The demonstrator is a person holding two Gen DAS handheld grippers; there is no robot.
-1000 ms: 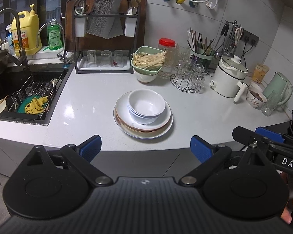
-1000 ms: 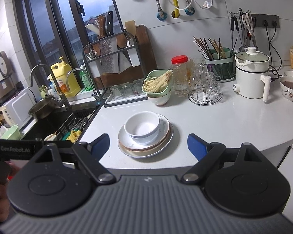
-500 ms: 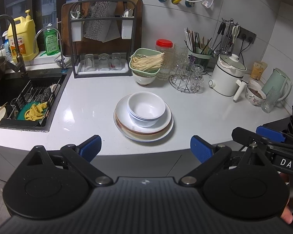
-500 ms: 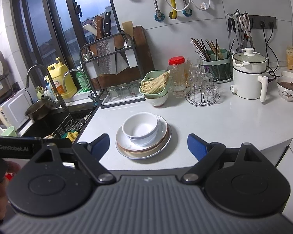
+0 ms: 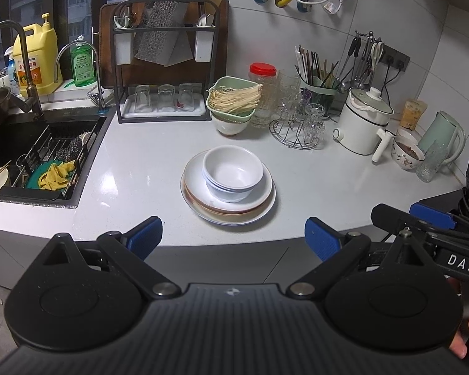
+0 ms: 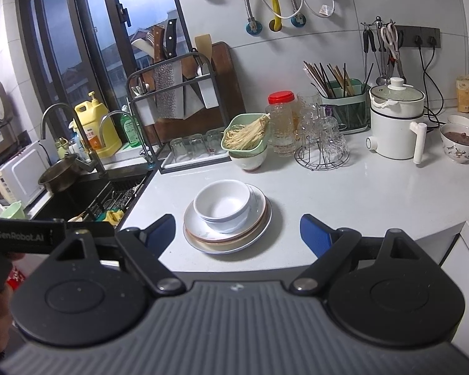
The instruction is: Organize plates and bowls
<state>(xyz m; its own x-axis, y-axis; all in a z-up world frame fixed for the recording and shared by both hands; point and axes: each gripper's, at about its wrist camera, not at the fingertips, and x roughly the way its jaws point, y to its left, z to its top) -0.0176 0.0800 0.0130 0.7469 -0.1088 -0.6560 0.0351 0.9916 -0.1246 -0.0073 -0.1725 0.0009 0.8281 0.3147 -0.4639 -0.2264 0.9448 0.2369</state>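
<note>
A stack of white bowls [image 5: 233,173] [image 6: 222,204] sits on a pile of plates [image 5: 256,209] [image 6: 253,234] in the middle of the white counter [image 5: 140,162] [image 6: 344,193]. My left gripper [image 5: 233,238] hangs in front of the counter's near edge, short of the stack, open with nothing between its blue pads. My right gripper [image 6: 237,229] also stands open and empty, just short of the plates. It shows at the right of the left wrist view as a black bar with a blue pad [image 5: 431,215].
A black sink [image 5: 31,156] with a rack and yellow cloth lies left. At the back stand a knife and glass rack [image 5: 164,62], a green basket on a bowl [image 5: 233,106], a glass stand [image 5: 297,125], a white pot [image 5: 365,125] and a filled bowl [image 5: 406,156].
Both views have shifted very slightly; the stack and the open grippers stand as before.
</note>
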